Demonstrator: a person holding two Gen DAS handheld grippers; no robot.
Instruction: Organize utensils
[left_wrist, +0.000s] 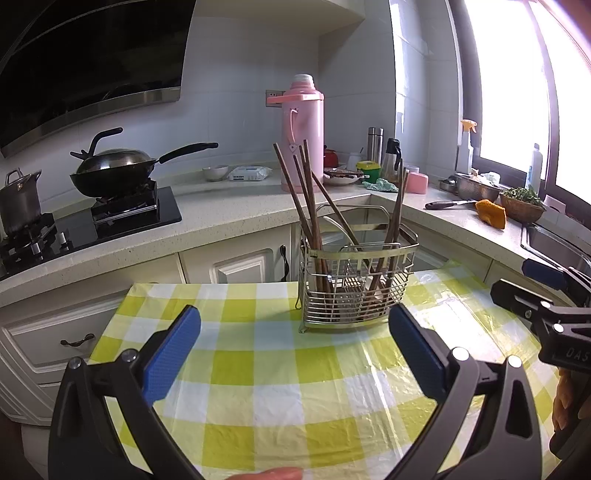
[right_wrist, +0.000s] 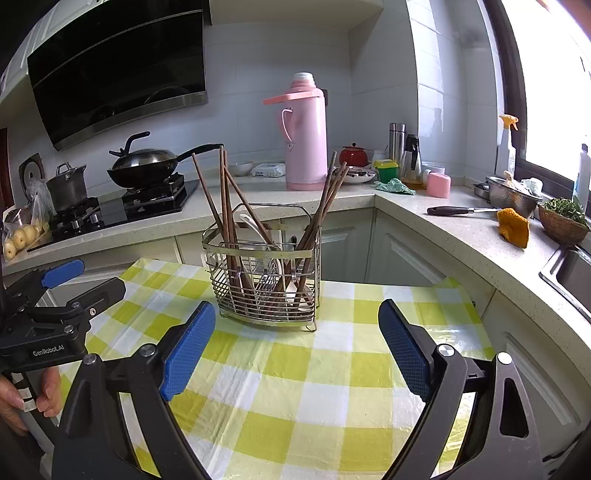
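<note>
A shiny wire basket (right_wrist: 264, 273) stood on a table with a yellow, white and pale blue checked cloth (right_wrist: 295, 369), near the far edge of it. The basket had thin metal bars and little feet. Long brown chopsticks (right_wrist: 225, 206) stuck up out of its left part, leaning this way and that. More brown chopsticks (right_wrist: 325, 206) leaned out of its right part. A white spoon (right_wrist: 255, 225) sat in the middle, with other spoons and forks low down inside (too jumbled to count).

The right gripper (right_wrist: 297, 345) hung over the cloth in front of the basket, tipped a bit downward. Its two blue pads (right_wrist: 188, 350) were spread wide with nothing between them. The left gripper (left_wrist: 295, 349) hung in front of the basket too, a little to the basket's left, also tipped down. Its blue pads (left_wrist: 171, 356) were wide apart and held nothing. Neither one touched the basket. A hand (right_wrist: 29, 398) held the left gripper's handle.

The side of the left gripper read "GenRobot.AI" (right_wrist: 48, 352).

Behind the basket, on the counter, stood a tall pink flask (right_wrist: 306, 136).
</note>
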